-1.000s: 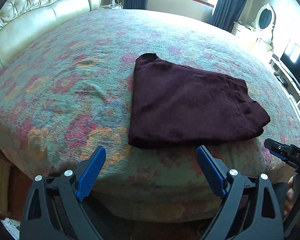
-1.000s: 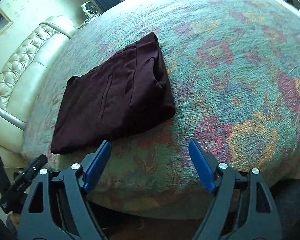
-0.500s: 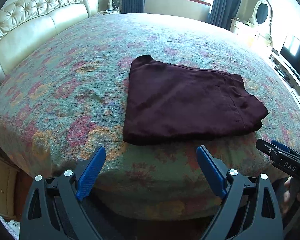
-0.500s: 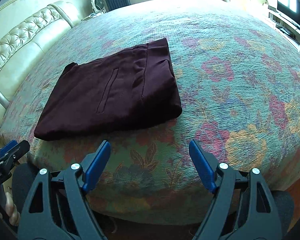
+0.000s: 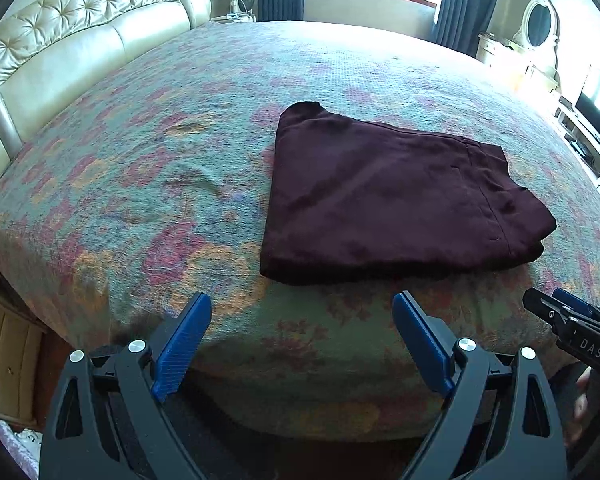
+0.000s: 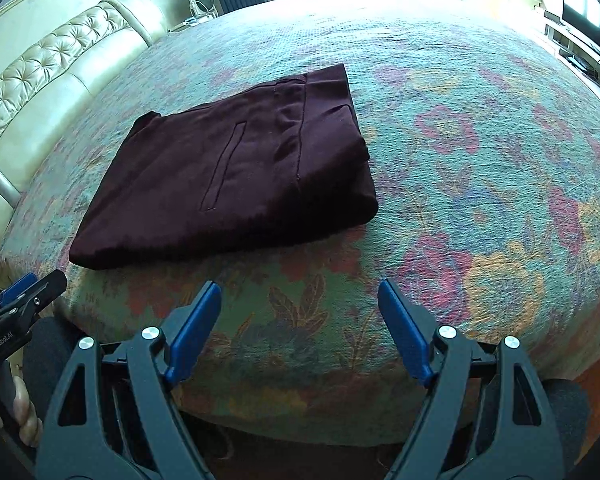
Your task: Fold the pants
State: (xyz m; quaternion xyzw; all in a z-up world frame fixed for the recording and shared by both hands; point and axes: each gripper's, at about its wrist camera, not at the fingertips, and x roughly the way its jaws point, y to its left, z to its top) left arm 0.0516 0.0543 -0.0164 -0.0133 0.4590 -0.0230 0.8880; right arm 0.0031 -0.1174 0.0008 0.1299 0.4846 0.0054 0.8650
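the dark maroon pants lie folded into a flat rectangle on the floral bedspread, near the bed's front edge. my left gripper and right gripper both hover off that edge, jaws spread wide, holding nothing, apart from the cloth. a tufted cream headboard stands to the left; a dresser with oval mirror at far right.

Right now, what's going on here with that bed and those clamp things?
A person holds a two-finger gripper in each hand. Dark maroon pants lie folded into a compact rectangle on the floral bedspread. The left gripper and right gripper hover open near the bed's edge, touching nothing.
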